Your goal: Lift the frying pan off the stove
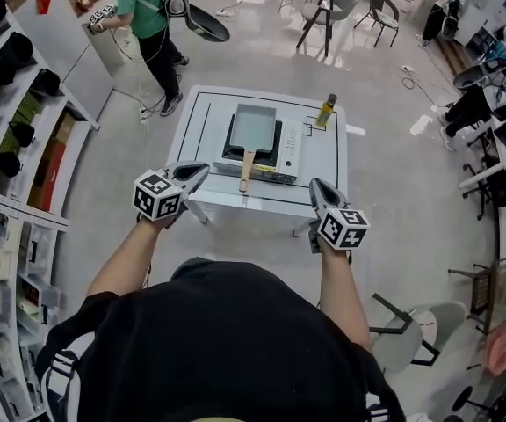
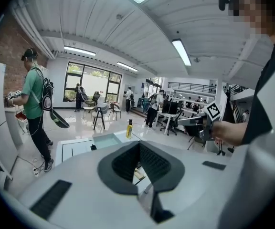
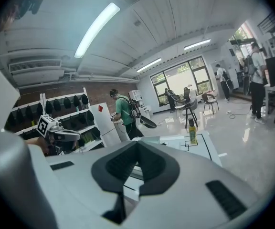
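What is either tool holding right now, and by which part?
Nothing. The left tool and right tool are both shut and empty; the pan sits untouched on the stove.

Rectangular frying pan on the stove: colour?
Pale grey-green, with a light wooden handle; the rectangular frying pan shows best in the head view.

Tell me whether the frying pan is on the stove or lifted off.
On the stove. The frying pan lies flat on the stove, handle toward the person, nothing gripping it.

Bottle (image 1: pixel 326 110) near stove (image 1: pixel 290 152) far-right corner
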